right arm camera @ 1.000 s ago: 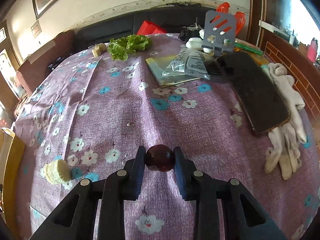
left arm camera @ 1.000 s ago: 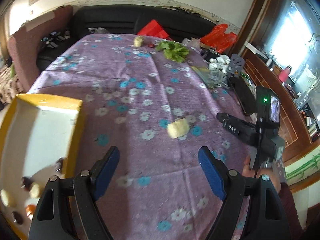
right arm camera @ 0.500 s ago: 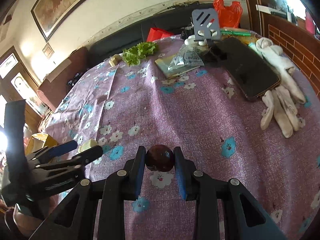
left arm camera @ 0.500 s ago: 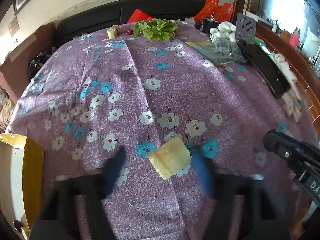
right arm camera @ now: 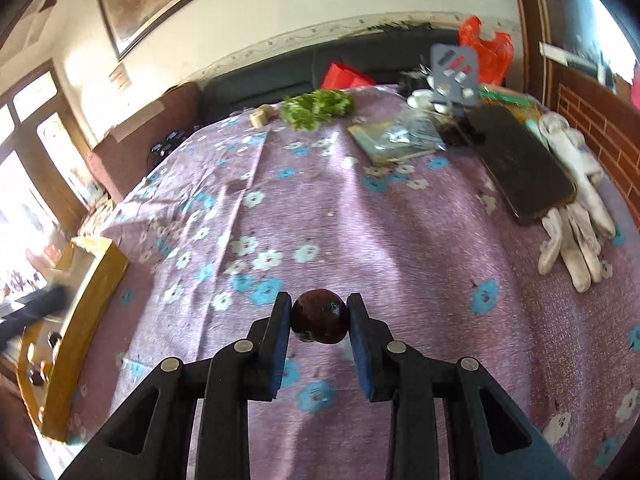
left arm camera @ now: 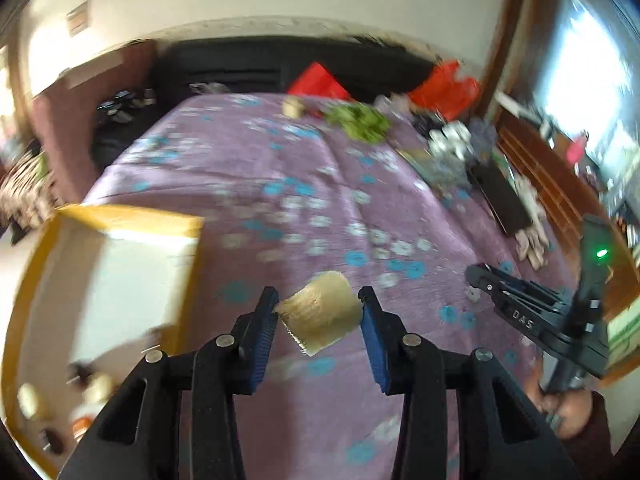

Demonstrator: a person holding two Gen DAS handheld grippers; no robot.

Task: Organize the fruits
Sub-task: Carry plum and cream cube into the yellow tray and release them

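You had both grippers loaded for the box. Your left gripper [left arm camera: 319,312] pinched the pale banana chunk [left arm camera: 320,316] at lower centre; its jaws had just closed on it. Your right gripper [right arm camera: 319,316] clamped the dark plum [right arm camera: 319,316]. Farther off at left, the yellow-rimmed box [left arm camera: 132,220] already held fruit.

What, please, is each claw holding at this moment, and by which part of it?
The left claw holds a pale yellow fruit chunk, pinched across its two opposite sides. The right claw holds a dark red round fruit, pinched across its middle.
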